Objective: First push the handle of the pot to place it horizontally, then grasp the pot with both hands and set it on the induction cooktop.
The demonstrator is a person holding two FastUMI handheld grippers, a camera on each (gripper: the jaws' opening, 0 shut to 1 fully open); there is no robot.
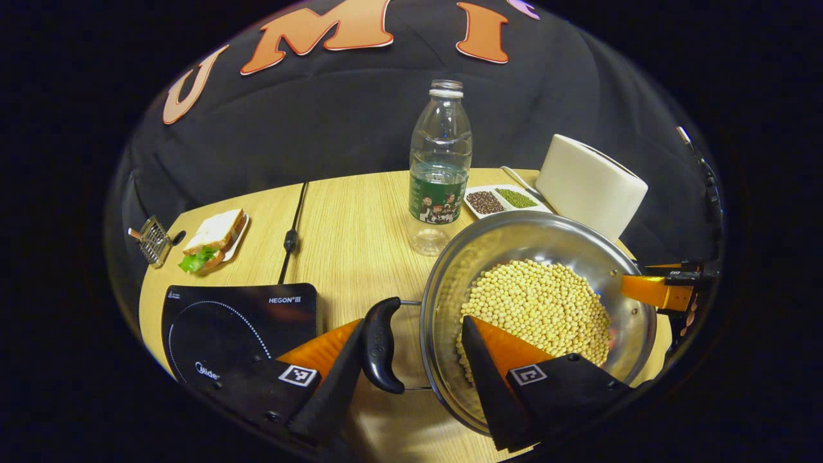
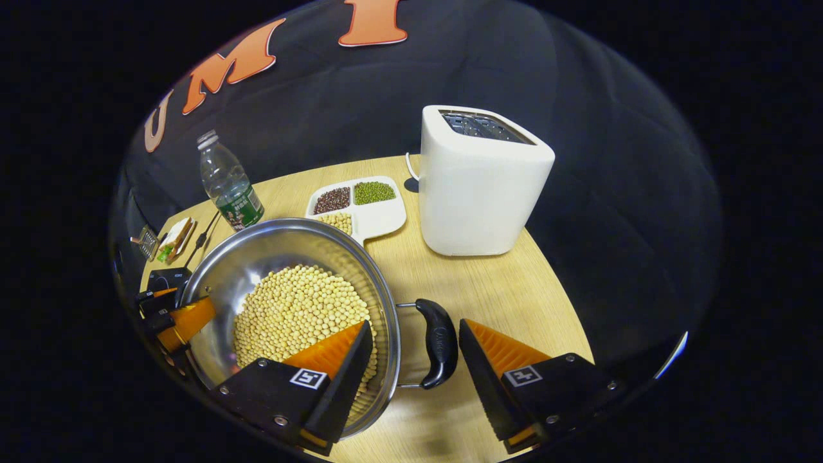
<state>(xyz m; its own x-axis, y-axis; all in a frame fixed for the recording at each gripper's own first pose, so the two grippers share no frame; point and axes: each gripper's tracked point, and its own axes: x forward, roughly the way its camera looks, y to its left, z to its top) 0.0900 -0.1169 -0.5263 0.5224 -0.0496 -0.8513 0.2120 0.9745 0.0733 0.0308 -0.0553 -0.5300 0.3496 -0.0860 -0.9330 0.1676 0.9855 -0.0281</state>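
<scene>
The pale wooden surface (image 2: pixel 508 283) carries a white boxy toaster (image 2: pixel 479 186), a flat black induction cooktop (image 1: pixel 238 321) and, to the cooktop's right, a round steel pot (image 1: pixel 514 251) full of yellow beans. The left gripper (image 1: pixel 411 360) is spread, fingers straddling the pot's rim and black side handle (image 1: pixel 382 344) without clamping. The right gripper (image 2: pixel 415 350) likewise gapes around the opposite rim and handle (image 2: pixel 438 344).
</scene>
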